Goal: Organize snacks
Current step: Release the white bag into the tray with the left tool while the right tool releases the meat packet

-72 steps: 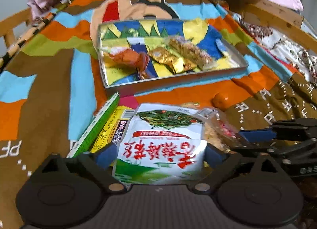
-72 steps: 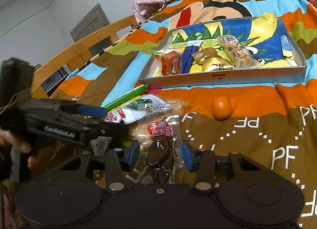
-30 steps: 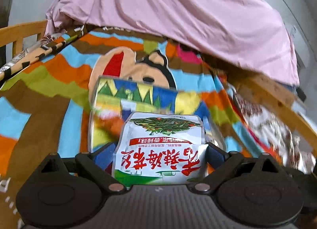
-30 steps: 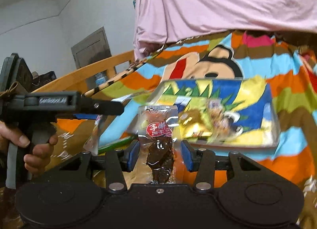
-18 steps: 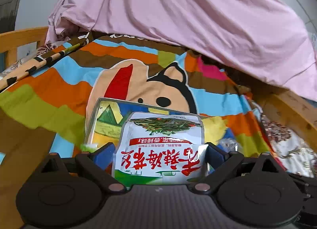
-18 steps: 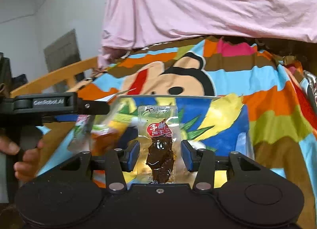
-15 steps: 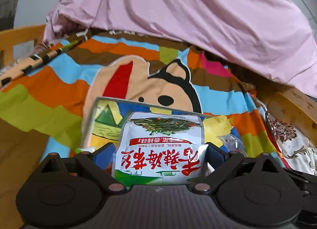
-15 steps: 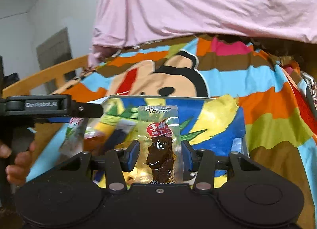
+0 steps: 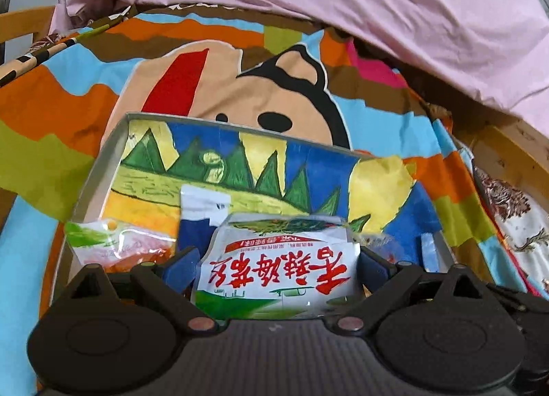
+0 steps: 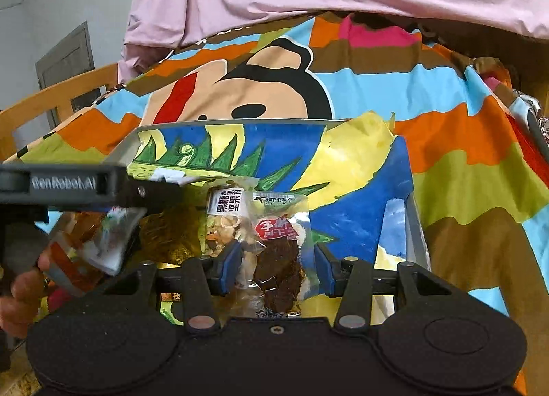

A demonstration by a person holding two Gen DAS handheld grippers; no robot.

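Two claws over the metal tray [image 9: 103, 163], which lies on a cartoon bedspread [image 9: 68, 104] below a pink sheet [image 9: 343, 1]. My left claw [image 9: 278, 265] is clamped on the white-green snack packet [image 9: 274, 276] with red characters; both blue pads meet its sides, its top is folded forward, and it sits over the tray's near middle. Near left of it in the tray lies an orange snack bag [image 9: 116, 241]. My right claw [image 10: 276, 267] has just been opening. The clear packet of dark jerky [image 10: 278, 259] is between its pads, tilted, over the near part of the tray, with a gap at the right pad, so the grip looks loosened. Just left of that packet lies a nut bar [image 10: 226, 214] with a white label, and farther left a gold wrapper [image 10: 171, 235], both on the painted tray floor. A hand [image 10: 20, 293] shows at the near left edge of the right wrist view.
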